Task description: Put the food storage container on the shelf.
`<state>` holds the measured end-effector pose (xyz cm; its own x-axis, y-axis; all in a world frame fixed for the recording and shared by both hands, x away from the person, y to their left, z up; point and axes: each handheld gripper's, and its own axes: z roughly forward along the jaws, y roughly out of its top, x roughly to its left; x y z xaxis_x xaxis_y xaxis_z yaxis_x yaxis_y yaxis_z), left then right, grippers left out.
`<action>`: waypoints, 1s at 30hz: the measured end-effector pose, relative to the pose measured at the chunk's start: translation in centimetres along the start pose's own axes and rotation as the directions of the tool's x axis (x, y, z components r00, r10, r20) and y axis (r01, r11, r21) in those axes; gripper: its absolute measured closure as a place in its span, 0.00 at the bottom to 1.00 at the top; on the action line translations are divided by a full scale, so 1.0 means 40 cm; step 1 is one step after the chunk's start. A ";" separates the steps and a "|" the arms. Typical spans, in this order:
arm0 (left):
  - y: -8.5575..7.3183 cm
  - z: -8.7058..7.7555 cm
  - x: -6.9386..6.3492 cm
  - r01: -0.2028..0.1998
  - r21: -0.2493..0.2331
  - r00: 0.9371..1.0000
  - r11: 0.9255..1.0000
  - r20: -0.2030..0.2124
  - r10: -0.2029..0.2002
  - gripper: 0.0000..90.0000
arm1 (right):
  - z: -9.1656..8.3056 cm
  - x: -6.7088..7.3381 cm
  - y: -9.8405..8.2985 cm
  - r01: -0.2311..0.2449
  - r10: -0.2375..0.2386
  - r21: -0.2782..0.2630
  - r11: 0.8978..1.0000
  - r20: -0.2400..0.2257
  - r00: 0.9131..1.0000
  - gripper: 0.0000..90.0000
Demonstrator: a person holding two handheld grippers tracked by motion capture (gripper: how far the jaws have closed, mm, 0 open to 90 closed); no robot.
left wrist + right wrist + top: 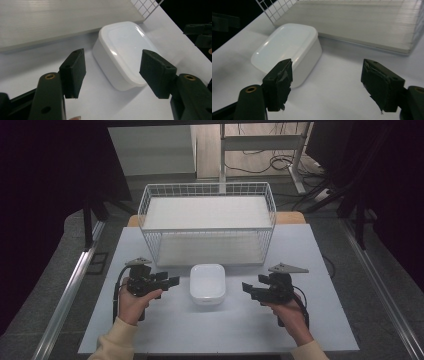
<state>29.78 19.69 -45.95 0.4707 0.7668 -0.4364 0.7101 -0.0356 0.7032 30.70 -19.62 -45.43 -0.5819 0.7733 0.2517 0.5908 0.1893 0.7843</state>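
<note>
From above, the white lidded box (207,284) is seen on the counter (165,330) before the wire basket (207,222), between the left claw (172,281) and right claw (246,289). Alongside the box, both claws' jaws are held apart, empty. Smooth, light plastic is judged; opposite side walls should be gripped.

In the high view, a lidded container (207,283) is sitting on the surface (225,330) at the middle of the frame, just below a wire basket (207,222) that is occupying the upper centre. The left tongs (170,281) are hovering to the left of the container, the right tongs (246,287) to its right, each near it but apart from it, both pointing inward. In the left gripper view the container (123,52) is lying between and beyond the jaws; in the right gripper view it (287,50) is sitting at upper left, beyond the left jaw
</note>
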 end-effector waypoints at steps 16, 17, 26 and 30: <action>0.021 0.095 0.022 0.091 0.040 0.994 0.995 0.063 -0.093 0.42 | 0.125 0.016 0.058 -0.085 0.091 0.061 0.995 -0.101 0.991 0.35; 0.021 0.099 0.024 0.091 0.039 0.994 0.995 0.064 -0.093 0.42 | 0.135 0.014 0.056 -0.092 0.099 0.073 0.993 -0.106 0.989 0.35; 0.012 0.127 0.030 0.116 0.061 0.986 0.991 0.110 -0.122 0.42 | 0.178 0.019 0.045 -0.123 0.139 0.108 0.986 -0.152 0.979 0.38; 0.008 0.134 0.034 0.124 0.071 0.985 0.990 0.109 -0.132 0.42 | 0.194 0.017 0.039 -0.145 0.163 0.124 0.982 -0.157 0.974 0.41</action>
<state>33.45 17.29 -49.30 0.4274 0.6905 -0.5836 0.7986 0.0143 0.6017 35.54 -14.10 -48.43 -0.5579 0.6894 0.4621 0.7333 0.1488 0.6634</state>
